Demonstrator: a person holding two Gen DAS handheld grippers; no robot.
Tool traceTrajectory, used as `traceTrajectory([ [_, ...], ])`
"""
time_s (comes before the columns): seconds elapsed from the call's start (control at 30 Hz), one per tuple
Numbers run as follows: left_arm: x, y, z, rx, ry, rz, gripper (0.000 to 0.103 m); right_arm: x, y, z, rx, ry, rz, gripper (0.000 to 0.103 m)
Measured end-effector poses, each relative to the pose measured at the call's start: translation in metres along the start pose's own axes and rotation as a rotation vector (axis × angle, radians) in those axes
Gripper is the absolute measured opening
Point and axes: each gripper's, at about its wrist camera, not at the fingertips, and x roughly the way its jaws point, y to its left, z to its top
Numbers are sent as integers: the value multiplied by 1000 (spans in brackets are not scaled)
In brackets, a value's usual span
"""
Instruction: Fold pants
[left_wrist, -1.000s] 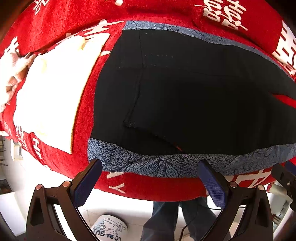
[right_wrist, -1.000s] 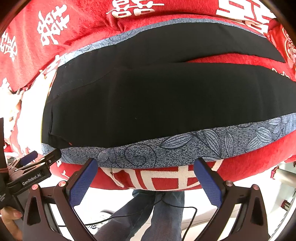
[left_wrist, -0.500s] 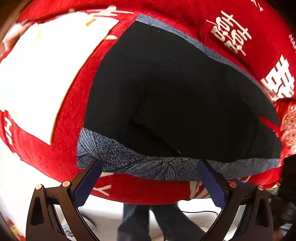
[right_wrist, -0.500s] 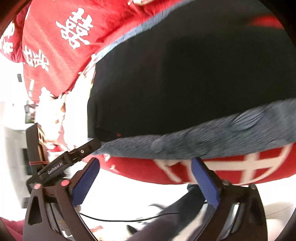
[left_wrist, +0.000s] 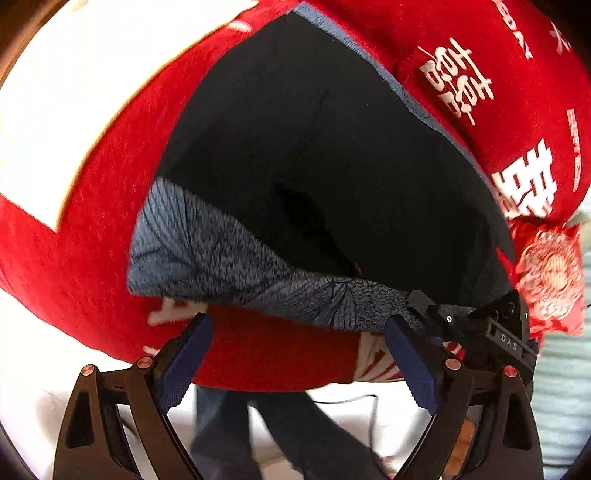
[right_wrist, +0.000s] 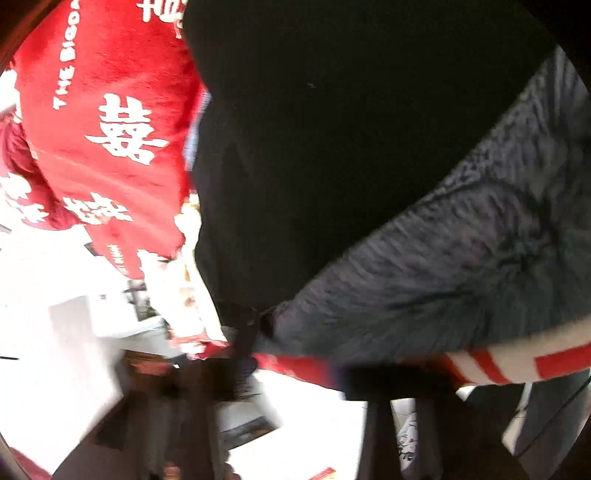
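Left gripper (left_wrist: 295, 363) — just below pants (left_wrist: 332, 166)

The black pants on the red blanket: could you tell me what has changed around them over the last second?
The right gripper has swung in to the near edge of the blue-grey patterned cloth under the black pants; whether it grips is unclear. The left gripper stays open, holding nothing. The pants remain flat on the red blanket.
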Motion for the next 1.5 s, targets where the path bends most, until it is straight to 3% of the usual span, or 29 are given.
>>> traceTrajectory([
  [0.17, 8, 5, 11, -148, 6, -114, 95, -10, 40, -10, -142, 28, 22, 10],
  [0.23, 14, 3, 16, -184, -9, -122, 92, -11, 48, -11, -177, 45, 9, 10],
  [0.27, 17, 2, 20, -190, -23, -114, 76, -11, 48, -11, -192, 56, -1, 10],
  [0.33, 18, -2, 22, -174, -38, -73, 66, -9, 52, -11, -218, 85, -24, 10],
  [0.37, 16, -4, 22, -153, -54, -66, 49, -9, 49, -12, -224, 98, -34, 14],
  [0.43, 15, -8, 23, -94, -47, -77, 34, -12, 42, -11, -221, 107, -72, 14],
  [0.47, 16, -7, 23, -88, -43, -72, 34, -15, 34, -11, -211, 107, -85, 15],
  [0.6, 17, -6, 26, -86, -32, -76, 34, -44, -3, -5, -140, 40, -130, 37],
  [0.7, 14, -8, 24, -56, -30, -79, 34, -63, -23, -1, -92, -17, -121, 39],
  [0.8, 12, -8, 23, -33, -22, -84, 34, -76, -42, 8, -47, -74, -58, 39],
  [0.97, 20, -5, 25, -39, 0, -61, 33, -74, -73, 18, 134, -143, 178, 39],
  [1.03, 20, -5, 28, -56, 2, -63, 26, -76, -73, 18, 154, -155, 171, 16],
  [1.07, 17, -6, 29, -69, -3, -67, 26, -80, -67, 20, 149, -167, 150, 4],
  [1.17, 5, -13, 29, -77, -26, -54, 26, -98, -40, 28, 87, -169, 100, 4],
  [1.27, -13, -26, 35, -84, -63, -48, 26, -110, 4, 49, -47, -104, 24, 4],
  [1.4, -41, -56, 60, -67, -153, -53, 26, -117, 59, 95, -166, -46, -4, 4],
  [1.5, -51, -81, 98, -20, -218, -61, 26, -123, 88, 137, -235, -33, -3, 4],
])
